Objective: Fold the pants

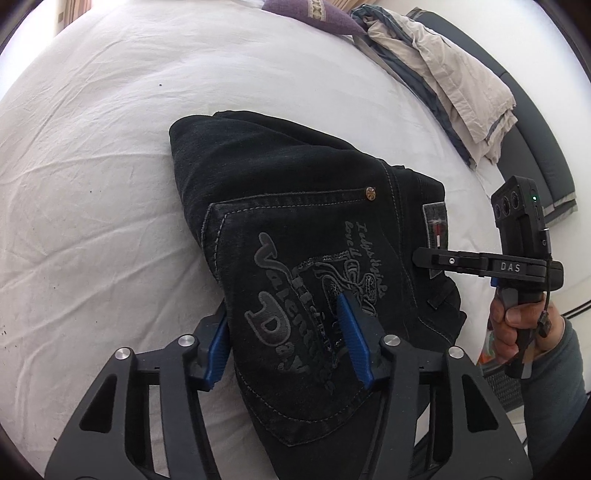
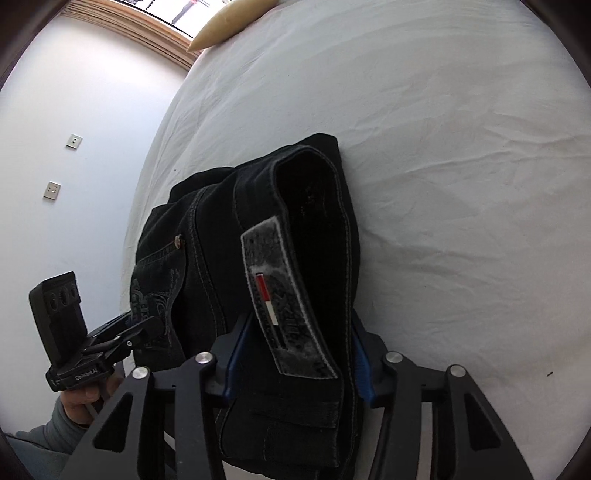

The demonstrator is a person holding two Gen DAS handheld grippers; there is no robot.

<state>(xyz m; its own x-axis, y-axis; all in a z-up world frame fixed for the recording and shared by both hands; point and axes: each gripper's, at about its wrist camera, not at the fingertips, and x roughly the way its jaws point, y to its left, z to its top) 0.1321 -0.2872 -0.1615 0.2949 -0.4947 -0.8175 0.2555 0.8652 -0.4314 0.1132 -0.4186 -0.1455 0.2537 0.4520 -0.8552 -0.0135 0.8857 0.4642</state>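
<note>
Black jeans (image 1: 295, 206) lie folded in a thick bundle on the white bed sheet (image 1: 92, 184). My left gripper (image 1: 284, 343) straddles the near end, its blue pads (image 1: 354, 339) closed on the back pocket with grey lettering. My right gripper (image 2: 295, 354) is closed on the waistband end of the jeans (image 2: 295, 221), where a grey label (image 2: 280, 295) with a red and white tag shows. The right gripper also shows in the left wrist view (image 1: 417, 256), at the waistband.
A crumpled beige and grey garment (image 1: 443, 81) and a purple cushion (image 1: 310, 14) lie at the far side of the bed. A dark bed frame (image 1: 535, 129) runs along the right. A cream pillow (image 2: 229, 22) and a white wall (image 2: 74, 147) show in the right wrist view.
</note>
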